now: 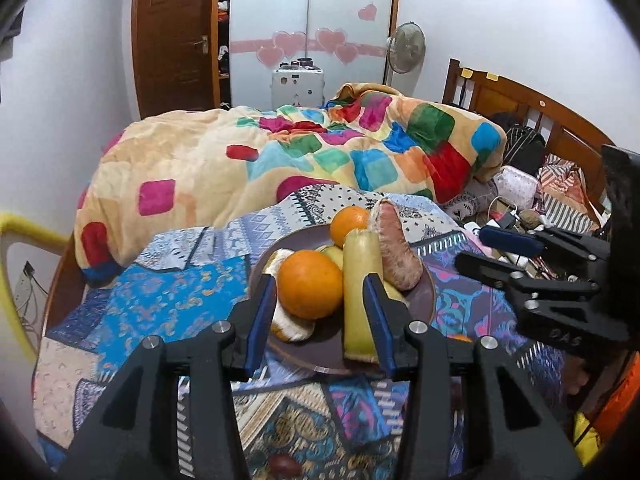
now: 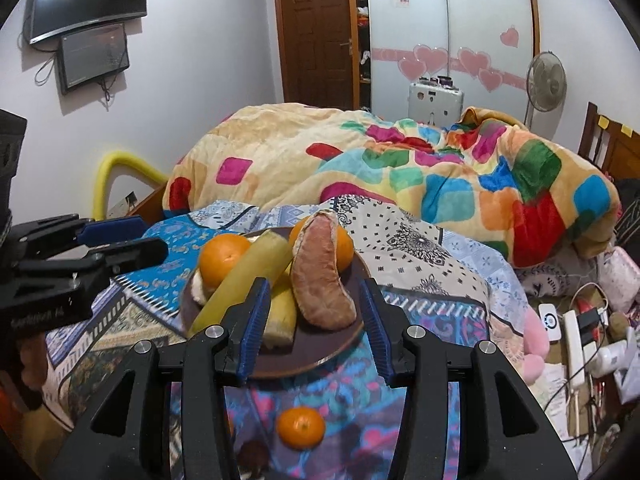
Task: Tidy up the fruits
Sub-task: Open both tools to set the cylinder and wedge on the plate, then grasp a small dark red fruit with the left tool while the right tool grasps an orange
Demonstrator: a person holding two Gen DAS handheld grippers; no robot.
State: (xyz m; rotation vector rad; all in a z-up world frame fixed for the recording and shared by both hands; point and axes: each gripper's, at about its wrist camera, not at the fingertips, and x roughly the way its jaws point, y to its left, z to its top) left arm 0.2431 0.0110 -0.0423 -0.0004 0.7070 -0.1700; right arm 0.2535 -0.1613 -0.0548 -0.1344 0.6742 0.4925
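Observation:
A dark brown plate (image 1: 320, 368) (image 2: 312, 360) lies on the patterned bedspread. It holds two oranges (image 1: 310, 284) (image 2: 224, 258), a pale yellow-green cane stick (image 1: 362, 292) (image 2: 244, 280), a pink peeled pomelo segment (image 1: 398, 248) (image 2: 320, 276) and a peeled citrus piece (image 1: 292, 328). My left gripper (image 1: 318, 316) (image 2: 132, 240) hovers over the plate's near edge, open, with the near orange and the stick framed between its fingers but not pressed. My right gripper (image 2: 316, 320) (image 1: 488, 250) is open too, in front of the pomelo segment. A small loose orange (image 2: 300, 426) lies on the bedspread below it.
A bulky colourful quilt (image 1: 280, 152) is heaped behind the plate. To the right are a power strip, cables and small items (image 2: 576, 332) and the wooden headboard (image 1: 520, 100). A dark round fruit (image 2: 252, 456) lies near the loose orange.

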